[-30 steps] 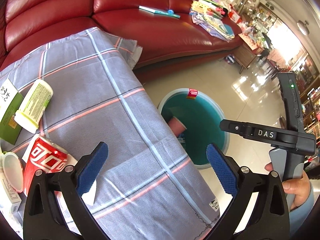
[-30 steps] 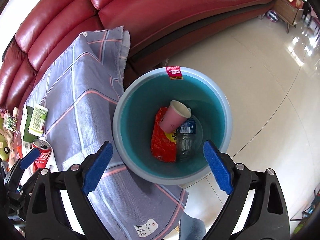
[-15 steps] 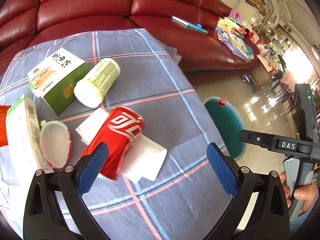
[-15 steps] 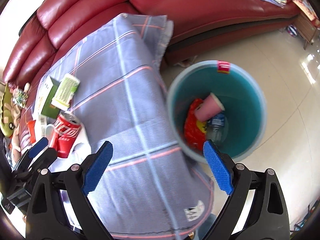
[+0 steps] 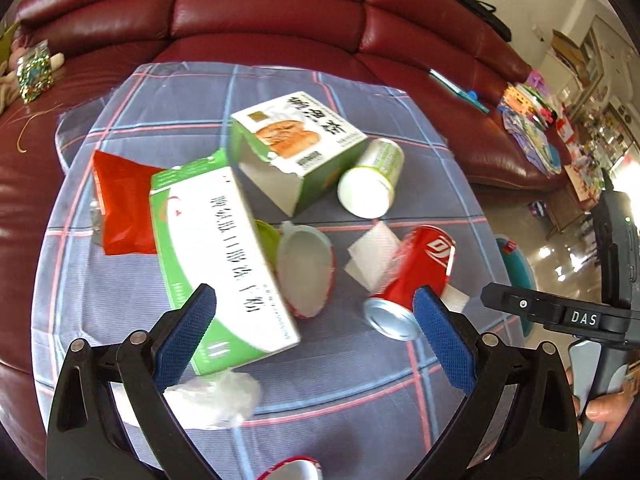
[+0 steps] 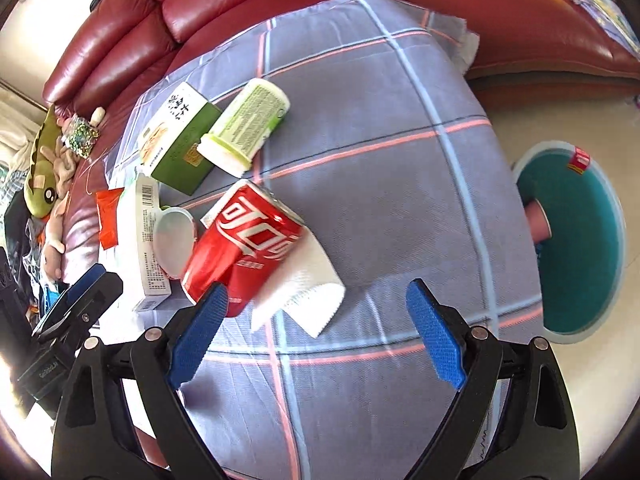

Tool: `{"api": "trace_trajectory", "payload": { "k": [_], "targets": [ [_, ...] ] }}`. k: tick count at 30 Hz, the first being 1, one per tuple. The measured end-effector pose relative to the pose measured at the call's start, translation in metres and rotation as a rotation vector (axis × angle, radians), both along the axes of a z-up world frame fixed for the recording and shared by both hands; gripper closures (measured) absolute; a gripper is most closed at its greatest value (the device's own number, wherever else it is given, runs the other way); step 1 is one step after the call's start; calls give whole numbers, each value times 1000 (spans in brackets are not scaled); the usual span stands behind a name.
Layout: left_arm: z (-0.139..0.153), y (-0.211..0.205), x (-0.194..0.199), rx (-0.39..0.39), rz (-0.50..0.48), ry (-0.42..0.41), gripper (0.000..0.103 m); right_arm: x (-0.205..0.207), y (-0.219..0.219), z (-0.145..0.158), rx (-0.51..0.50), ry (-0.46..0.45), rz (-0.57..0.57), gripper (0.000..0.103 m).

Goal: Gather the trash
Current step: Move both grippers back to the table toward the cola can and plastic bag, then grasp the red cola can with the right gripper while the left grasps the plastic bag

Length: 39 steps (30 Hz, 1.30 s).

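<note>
Trash lies on a checked cloth (image 5: 280, 380) over a table. A red cola can (image 5: 412, 276) lies on its side on a white napkin (image 5: 372, 256); both also show in the right wrist view, the can (image 6: 244, 244) and the napkin (image 6: 304, 292). A long white-green box (image 5: 224, 260), a green tea box (image 5: 296, 144), a green-white tub (image 5: 372, 184), a white lid (image 5: 306, 268), a red packet (image 5: 124, 208) and crumpled plastic (image 5: 216, 400) lie nearby. My left gripper (image 5: 312, 340) is open above the boxes and can. My right gripper (image 6: 316, 332) is open, just right of the can.
A teal bin (image 6: 580, 236) stands on the floor right of the table with a pink cup (image 6: 540, 224) inside; it also shows in the left wrist view (image 5: 516, 264). A red leather sofa (image 5: 280, 12) wraps behind. Soft toys (image 6: 44, 168) lie at the left.
Both grippers have swung left from the bin to over the table's trash. Both stay open and empty.
</note>
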<state>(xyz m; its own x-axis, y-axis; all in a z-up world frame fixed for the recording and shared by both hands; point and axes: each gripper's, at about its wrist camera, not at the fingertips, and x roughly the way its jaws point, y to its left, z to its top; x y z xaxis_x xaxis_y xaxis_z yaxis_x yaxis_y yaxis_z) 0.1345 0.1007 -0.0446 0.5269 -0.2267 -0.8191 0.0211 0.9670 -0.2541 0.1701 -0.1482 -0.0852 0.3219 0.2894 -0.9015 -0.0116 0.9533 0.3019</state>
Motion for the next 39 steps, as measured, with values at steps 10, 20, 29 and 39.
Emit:
{"api": "trace_trajectory", "payload": {
  "k": [10, 20, 29, 39],
  "targets": [
    [-15, 52, 2, -9, 105, 49, 4, 22, 44, -10, 17, 57, 40, 29],
    [-29, 60, -2, -23, 108, 88, 4, 43, 67, -37, 43, 101, 36, 26],
    [-26, 61, -28, 27, 53, 86, 4, 22, 78, -22, -12, 8, 117, 34],
    [-44, 68, -68, 113, -60, 96, 4, -10, 74, -10, 19, -9, 125, 34]
  ]
}}
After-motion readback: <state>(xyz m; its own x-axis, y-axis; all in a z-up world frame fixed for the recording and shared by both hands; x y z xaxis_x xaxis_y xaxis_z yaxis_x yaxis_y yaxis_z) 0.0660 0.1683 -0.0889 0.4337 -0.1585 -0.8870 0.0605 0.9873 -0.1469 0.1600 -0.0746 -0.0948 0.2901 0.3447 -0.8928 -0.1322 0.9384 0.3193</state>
